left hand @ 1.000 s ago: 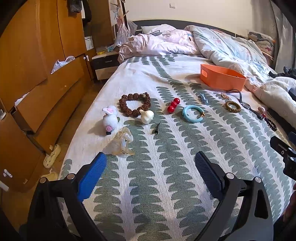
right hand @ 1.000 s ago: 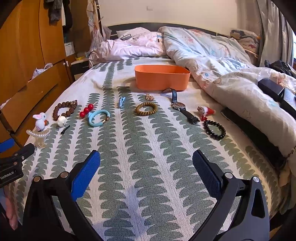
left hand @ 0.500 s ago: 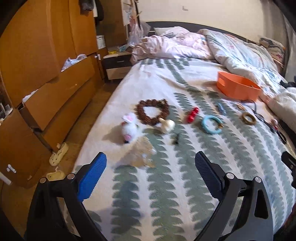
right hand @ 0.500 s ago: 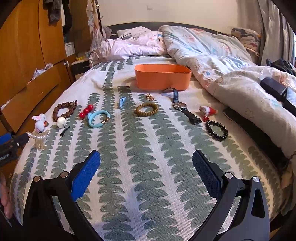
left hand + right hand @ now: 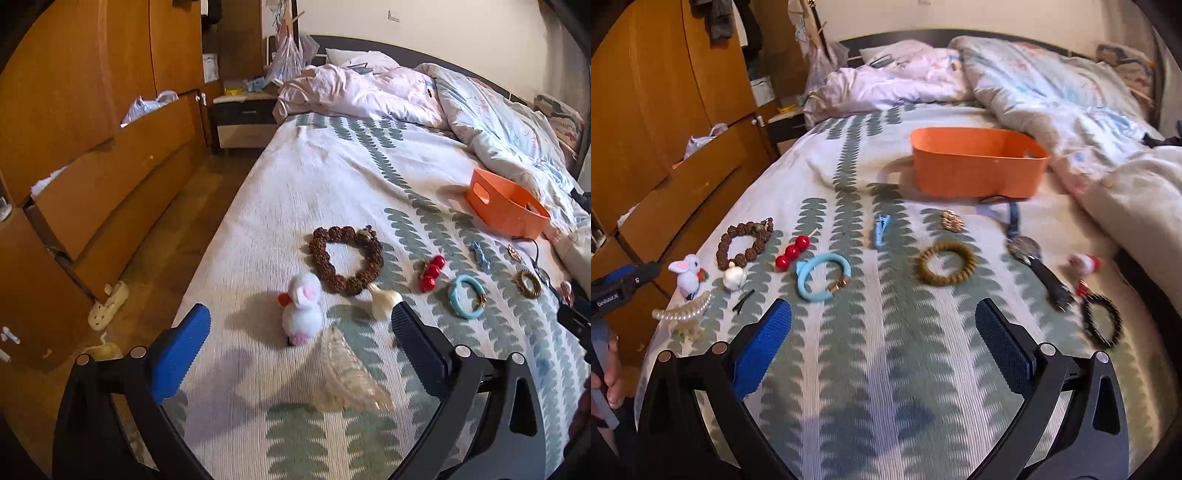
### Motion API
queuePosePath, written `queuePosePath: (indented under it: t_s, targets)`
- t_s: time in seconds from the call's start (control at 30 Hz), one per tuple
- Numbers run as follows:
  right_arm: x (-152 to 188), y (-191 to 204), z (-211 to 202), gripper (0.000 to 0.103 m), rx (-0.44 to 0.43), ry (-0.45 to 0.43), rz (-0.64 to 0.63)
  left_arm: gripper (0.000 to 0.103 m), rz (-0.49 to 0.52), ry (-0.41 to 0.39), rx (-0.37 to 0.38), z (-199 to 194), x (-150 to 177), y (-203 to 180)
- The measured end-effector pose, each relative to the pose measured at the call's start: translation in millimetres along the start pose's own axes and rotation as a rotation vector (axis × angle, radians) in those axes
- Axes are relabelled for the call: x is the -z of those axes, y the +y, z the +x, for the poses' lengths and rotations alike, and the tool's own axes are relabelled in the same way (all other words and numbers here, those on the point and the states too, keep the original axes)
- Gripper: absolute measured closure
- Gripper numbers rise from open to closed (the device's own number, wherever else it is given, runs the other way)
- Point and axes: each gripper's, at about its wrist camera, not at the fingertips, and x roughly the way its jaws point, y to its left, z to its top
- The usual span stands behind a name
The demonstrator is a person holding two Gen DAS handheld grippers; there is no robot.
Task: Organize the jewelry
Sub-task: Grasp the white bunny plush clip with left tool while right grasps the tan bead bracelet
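Observation:
Jewelry lies in a row across the bedspread in front of an orange bin (image 5: 979,166) (image 5: 506,210). My left gripper (image 5: 299,336) is open, low over the bed's left side, with a pearl hair claw (image 5: 347,376) and a white bunny clip (image 5: 303,306) between its fingers' line. Beyond them lie a brown bead bracelet (image 5: 345,258), red beads (image 5: 432,273) and a blue bangle (image 5: 465,301). My right gripper (image 5: 882,332) is open above bare bedspread, short of the blue bangle (image 5: 823,277) and a tan ring bracelet (image 5: 945,262). A watch (image 5: 1030,254) and a black bead bracelet (image 5: 1104,321) lie to its right.
Wooden wardrobe and open drawers (image 5: 92,177) stand left of the bed, with slippers (image 5: 109,304) on the floor. Rumpled duvets (image 5: 1052,99) pile at the back and right. A hand (image 5: 609,373) holds the left gripper at the right wrist view's left edge.
My left gripper has swung left and moved forward and down toward the pearl claw and bunny clip. My right gripper has advanced toward the row of jewelry. Both stay open.

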Motion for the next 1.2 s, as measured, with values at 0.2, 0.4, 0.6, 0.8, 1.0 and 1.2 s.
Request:
queuePosePath:
  t_s: [0.2,0.4,0.6,0.8,1.0,1.2]
  targets:
    - [-15,-8,33,0.003,0.052,0.021,-0.025,0.006,-0.038,0.096,0.0,32,-7,14]
    - [-23,-19,54,0.003,0.072,0.039,-0.032,0.006,-0.056,0.147,-0.012,46,-6,16]
    - [-26,-21,67,0.003,0.073,0.059,-0.031,0.006,-0.047,0.202,-0.001,64,-7,14]
    - [-23,-24,75,0.003,0.095,0.071,-0.04,0.006,-0.059,0.256,-0.012,77,-1,15]
    - [-25,-27,87,0.003,0.146,0.071,-0.045,0.006,-0.037,0.261,-0.017,79,1,9]
    - [-20,-33,101,0.004,0.212,0.113,-0.037,0.006,-0.027,0.277,-0.017,84,4,6]
